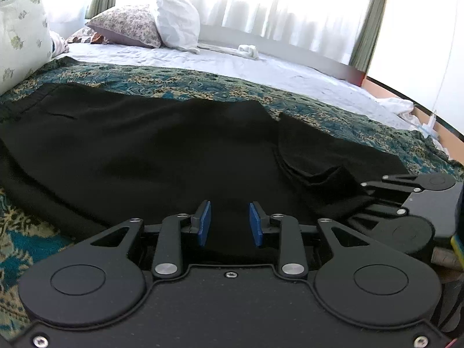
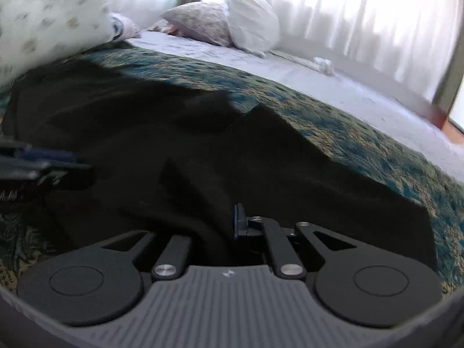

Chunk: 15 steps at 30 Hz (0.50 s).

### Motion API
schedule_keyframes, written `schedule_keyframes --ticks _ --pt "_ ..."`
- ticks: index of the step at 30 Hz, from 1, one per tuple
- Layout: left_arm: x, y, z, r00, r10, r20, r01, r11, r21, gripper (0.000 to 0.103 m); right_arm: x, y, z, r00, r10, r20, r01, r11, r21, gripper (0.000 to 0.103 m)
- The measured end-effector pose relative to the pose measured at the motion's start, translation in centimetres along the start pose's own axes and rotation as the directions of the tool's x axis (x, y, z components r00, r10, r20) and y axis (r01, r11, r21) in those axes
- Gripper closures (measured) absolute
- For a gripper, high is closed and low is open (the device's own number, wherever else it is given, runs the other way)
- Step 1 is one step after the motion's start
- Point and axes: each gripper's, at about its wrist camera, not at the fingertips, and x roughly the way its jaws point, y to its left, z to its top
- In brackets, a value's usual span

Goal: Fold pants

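Bright curtained windows back the bed in the left wrist view, where the black pants (image 1: pixel 162 150) lie across a teal patterned bedspread (image 1: pixel 203 82), long axis running left to right with the waistband at far left; the left gripper (image 1: pixel 230 222) holds its blue pads a narrow way apart with dark cloth lying between them, though whether they pinch it I cannot tell. From the right wrist view, blurred, the pants (image 2: pixel 179 150) lie on the same bedspread (image 2: pixel 362 150), and the right gripper (image 2: pixel 223 226) has a fold of the cloth bunched between its jaws, seemingly gripped.
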Motion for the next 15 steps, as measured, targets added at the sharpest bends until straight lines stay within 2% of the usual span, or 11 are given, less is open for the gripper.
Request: schedule_keyframes --ticks 2,4,7,10,13,15 --pt "0.0 0.1 -0.1 1.000 -0.010 0.006 0.010 1.000 -0.002 0.070 -0.9 0.2 0.0 0.999 0.028 0.021 -0.028 1.000 -0.013 0.050" --pt "-0.1 0.0 -0.1 1.000 -0.021 0.010 0.021 1.000 -0.011 0.066 -1.9 -0.5 -0.1 0.996 0.085 0.029 -0.085 0.996 0.006 0.029" --pt "-0.4 -0.5 0.0 0.999 -0.035 0.023 0.036 0.999 -0.020 0.063 -4.1 -1.5 -1.2 0.987 0.155 0.038 -0.156 0.987 0.022 0.024" --pt "-0.9 -1.2 0.4 0.998 -0.049 0.039 0.050 0.998 -0.026 0.059 -6.4 -2.4 -2.5 0.981 0.187 0.058 -0.189 0.982 0.030 0.019" --pt "-1.2 -2.3 1.0 0.996 -0.074 0.054 0.075 0.997 -0.020 0.056 -8.3 -3.6 -3.3 0.976 0.195 0.092 -0.201 0.978 0.061 0.015" --pt "-1.2 -3.3 1.3 0.994 -0.095 0.060 0.096 0.995 -0.004 0.053 -9.8 -4.7 -4.0 0.979 0.166 0.121 -0.178 0.980 0.093 0.013"
